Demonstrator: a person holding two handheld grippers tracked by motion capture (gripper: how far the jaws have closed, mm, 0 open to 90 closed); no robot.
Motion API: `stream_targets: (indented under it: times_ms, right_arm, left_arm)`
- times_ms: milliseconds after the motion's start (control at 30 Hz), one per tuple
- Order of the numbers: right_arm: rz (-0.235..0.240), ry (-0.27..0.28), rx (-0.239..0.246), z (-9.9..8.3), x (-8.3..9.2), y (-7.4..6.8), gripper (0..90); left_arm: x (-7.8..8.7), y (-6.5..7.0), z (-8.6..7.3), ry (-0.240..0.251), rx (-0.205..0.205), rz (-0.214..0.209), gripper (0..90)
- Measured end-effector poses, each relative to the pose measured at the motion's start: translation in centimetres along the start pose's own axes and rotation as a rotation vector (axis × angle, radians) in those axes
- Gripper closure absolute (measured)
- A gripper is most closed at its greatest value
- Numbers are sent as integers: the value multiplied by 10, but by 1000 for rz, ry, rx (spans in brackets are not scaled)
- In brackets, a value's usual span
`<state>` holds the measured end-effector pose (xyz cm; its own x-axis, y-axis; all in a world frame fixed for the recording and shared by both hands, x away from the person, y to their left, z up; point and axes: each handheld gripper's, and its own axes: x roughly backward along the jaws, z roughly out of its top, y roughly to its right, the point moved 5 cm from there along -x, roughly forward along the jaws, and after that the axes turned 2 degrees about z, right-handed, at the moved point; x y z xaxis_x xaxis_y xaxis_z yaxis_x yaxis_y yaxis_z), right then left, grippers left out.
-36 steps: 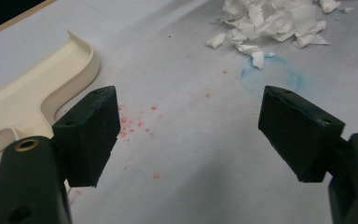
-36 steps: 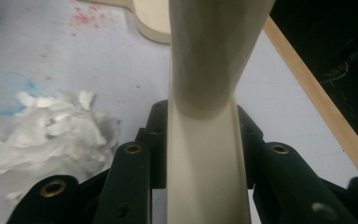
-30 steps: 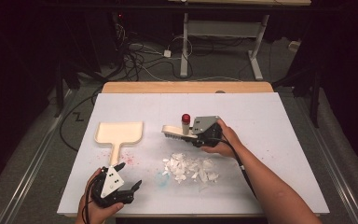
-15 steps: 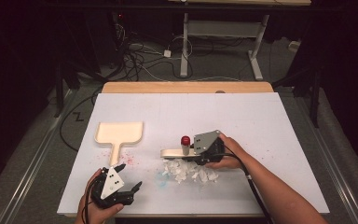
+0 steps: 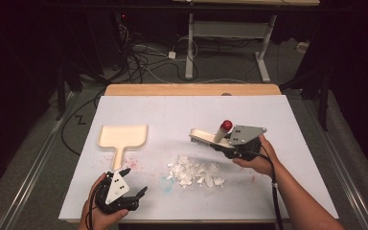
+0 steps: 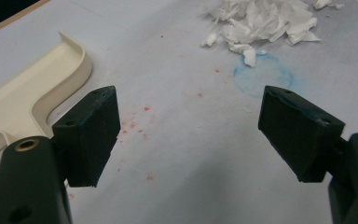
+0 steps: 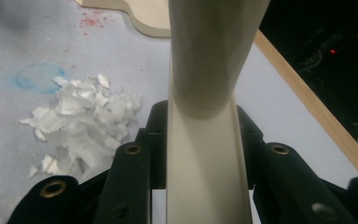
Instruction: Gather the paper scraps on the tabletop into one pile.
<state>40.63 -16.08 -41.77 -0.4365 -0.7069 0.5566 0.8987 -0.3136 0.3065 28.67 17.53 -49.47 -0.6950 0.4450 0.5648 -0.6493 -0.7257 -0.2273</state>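
Observation:
A cream brush [image 5: 205, 138] with a red-tipped handle [image 5: 226, 126] hangs above the white table, right of centre, bristles pointing left. My right gripper [image 5: 231, 146] is shut on it; in the right gripper view the jaws clamp the brush's cream handle [image 7: 205, 158]. A pile of white paper scraps [image 5: 194, 171] lies just in front of the brush, also seen as scraps [image 7: 81, 123]. The cream dustpan [image 5: 122, 136] lies flat at the left. My left gripper [image 5: 135, 181] rests near the front edge, open and empty, with the dustpan [image 6: 32, 91] to its left.
A blue stain [image 6: 261, 74] and red specks [image 6: 135, 123] mark the white table cover [image 5: 172, 112]. The wooden table edge [image 5: 191, 89] runs along the back. Beyond it are dark floor, cables and a desk frame [image 5: 230, 33].
The right gripper carried the brush down to the scrap pile, then drew it away to the right and up. The left gripper has stayed in place.

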Motion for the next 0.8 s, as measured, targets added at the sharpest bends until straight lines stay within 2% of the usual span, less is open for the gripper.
stream_targets:
  times_ms: [33,100,133,167,200,233,300,333,367,433,467,500,567,667,767,800]
  right_arm:
    - [-25,-18,-24,-7,13,0,681]
    - [-36,-28,-30,-10,20,0,681]
    - [-56,-55,-47,-19,33,-1,681]
    - [-56,-55,-47,-19,33,-1,681]
    - [-62,-82,-65,-27,45,-4,681]
    - [-62,-82,-65,-27,45,-4,681]
    - [-77,-106,-75,-36,57,-7,681]
    - [-71,-119,-96,-47,66,-11,681]
    - [-71,-119,-96,-47,66,-11,681]
    - [-80,-152,-100,-58,74,-14,681]
    - [-77,-172,-121,-68,80,-17,681]
    - [-77,-172,-121,-68,80,-17,681]
    - [-38,-185,-109,-77,91,-24,681]
    - [33,-157,-101,-78,101,-34,681]
    - [139,-122,-71,-74,105,-49,681]
    - [168,-115,-63,-73,105,-53,681]
  left_arm:
    - [0,0,0,1,-1,0,201]
    - [1,0,0,0,-3,2,201]
    - [1,0,0,2,-1,2,201]
    - [1,0,0,4,0,4,201]
    - [1,0,0,4,-1,5,201]
    - [1,0,1,4,-1,4,201]
    - [1,0,1,4,-4,5,201]
    - [1,1,1,4,-5,5,201]
    - [1,1,1,4,-6,4,201]
    - [1,1,2,5,-5,4,201]
    - [1,1,2,3,-7,4,201]
    - [1,1,2,1,-8,4,201]
    - [1,1,2,2,-7,3,201]
    - [0,1,2,1,-6,3,201]
    - [0,2,1,-8,2,-5,201]
    - [0,1,2,-2,-11,-1,201]
